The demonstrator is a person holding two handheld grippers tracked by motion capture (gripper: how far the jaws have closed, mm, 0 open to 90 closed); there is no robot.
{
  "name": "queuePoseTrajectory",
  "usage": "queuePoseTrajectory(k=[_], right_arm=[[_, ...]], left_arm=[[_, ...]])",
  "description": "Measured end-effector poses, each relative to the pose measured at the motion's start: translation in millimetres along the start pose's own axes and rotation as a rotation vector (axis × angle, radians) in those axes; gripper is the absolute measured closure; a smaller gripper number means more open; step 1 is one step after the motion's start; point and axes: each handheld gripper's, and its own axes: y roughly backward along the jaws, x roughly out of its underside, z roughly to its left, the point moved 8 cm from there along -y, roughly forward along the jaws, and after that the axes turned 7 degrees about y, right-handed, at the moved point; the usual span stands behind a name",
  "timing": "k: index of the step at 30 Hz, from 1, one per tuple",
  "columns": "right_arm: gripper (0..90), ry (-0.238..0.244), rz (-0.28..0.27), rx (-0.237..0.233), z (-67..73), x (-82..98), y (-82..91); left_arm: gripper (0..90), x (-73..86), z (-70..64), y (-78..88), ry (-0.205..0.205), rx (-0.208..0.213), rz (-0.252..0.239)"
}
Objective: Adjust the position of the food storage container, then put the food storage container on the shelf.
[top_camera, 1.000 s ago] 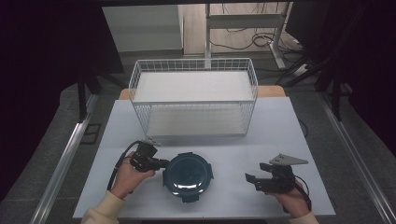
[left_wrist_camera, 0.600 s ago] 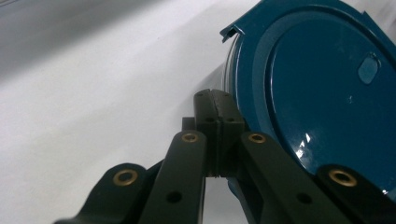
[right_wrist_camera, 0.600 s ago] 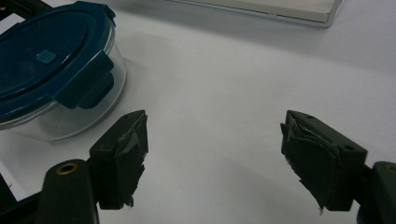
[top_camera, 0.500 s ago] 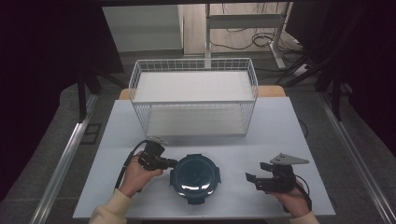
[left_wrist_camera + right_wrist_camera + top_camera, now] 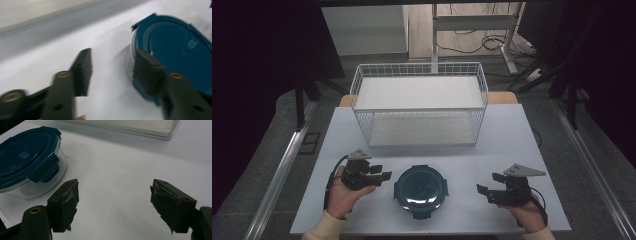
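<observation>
One white table [image 5: 512, 145] carries everything shown, with a white wire basket [image 5: 419, 107] standing at its far middle. Near the front edge, between the two hands, sits a round glass container with a blue clip-on lid [image 5: 420, 190], upright and closed. The left gripper [image 5: 382, 176] lies just beside the container's left side; its jaws have just been opening and now stand apart with bare table between them, one jaw close to the lid's rim. The right gripper [image 5: 486, 184] rests well apart to the container's right, its jaws spread over bare table and gripping nothing.
</observation>
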Motion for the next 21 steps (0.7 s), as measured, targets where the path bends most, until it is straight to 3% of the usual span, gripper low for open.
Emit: queuePoseTrajectory(k=[3,8,14,21], right_arm=[[22.0,0.007,0.0,-0.005,2.2,0.2,-0.2],[21.8,0.024,-0.008,-0.01,4.7,0.5,-0.4],[21.3,0.028,-0.026,-0.007,5.0,-2.1,1.4],[21.2,0.023,-0.032,-0.022,7.9,-3.0,1.0]], left_arm=[[35.0,7.1,2.7,5.2,0.018,-0.007,-0.011],[28.8,24.5,0.7,13.5,0.064,0.023,-0.011],[23.9,23.2,-8.9,17.6,0.071,0.051,-0.029],[22.4,25.1,-10.1,16.4,0.089,0.058,-0.029]])
